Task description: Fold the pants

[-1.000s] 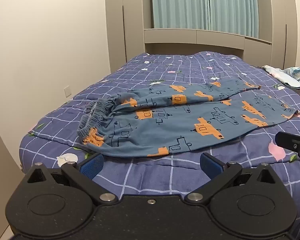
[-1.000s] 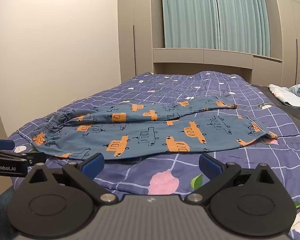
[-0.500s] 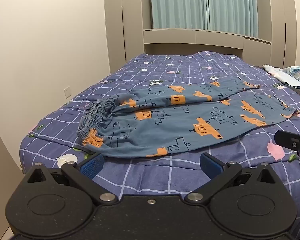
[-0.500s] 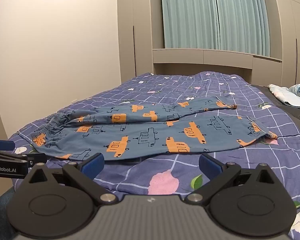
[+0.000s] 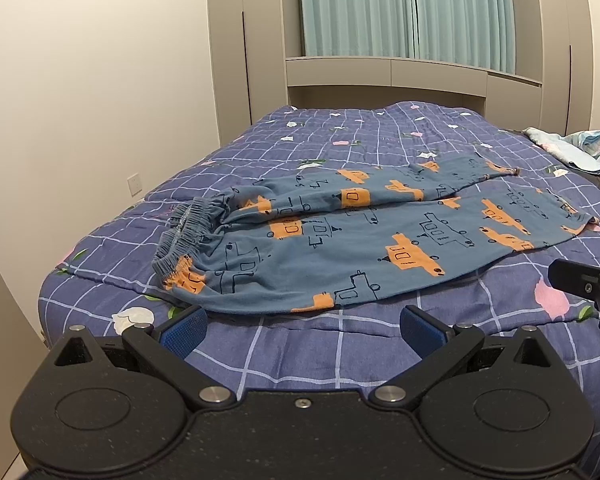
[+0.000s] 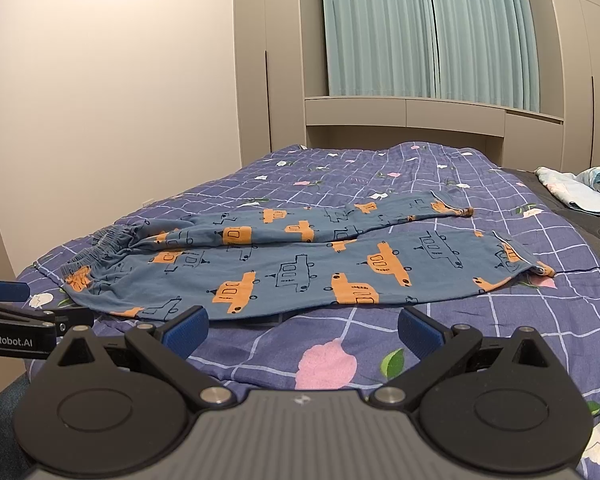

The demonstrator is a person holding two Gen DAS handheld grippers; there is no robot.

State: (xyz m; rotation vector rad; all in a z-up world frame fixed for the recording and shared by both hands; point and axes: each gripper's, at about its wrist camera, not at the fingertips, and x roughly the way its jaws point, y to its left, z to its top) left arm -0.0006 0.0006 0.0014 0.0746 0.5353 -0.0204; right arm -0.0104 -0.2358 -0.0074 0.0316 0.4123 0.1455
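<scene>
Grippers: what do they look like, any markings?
Left gripper: matte black speckled body, two round housings, black linkage arms with silver pivot screws, and blue textured pads. Seen from the right wrist view, its side carries white "GenRobot.AI" lettering. Right gripper: same layout and blue pads, but a grey ribbed centre plate with a small white logo. No cables or sleeves clearly visible.

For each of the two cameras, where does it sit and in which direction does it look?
Left wrist: sits on the left gripper, low at the bed's near edge, facing the waistband end of the pants; own open fingers show, with the right gripper at the right edge.
Right wrist: sits on the right gripper, facing the pants' middle and cuffs; own open fingers show, with the left gripper at the left.
Shared: pants, bedspread, curtains.
</scene>
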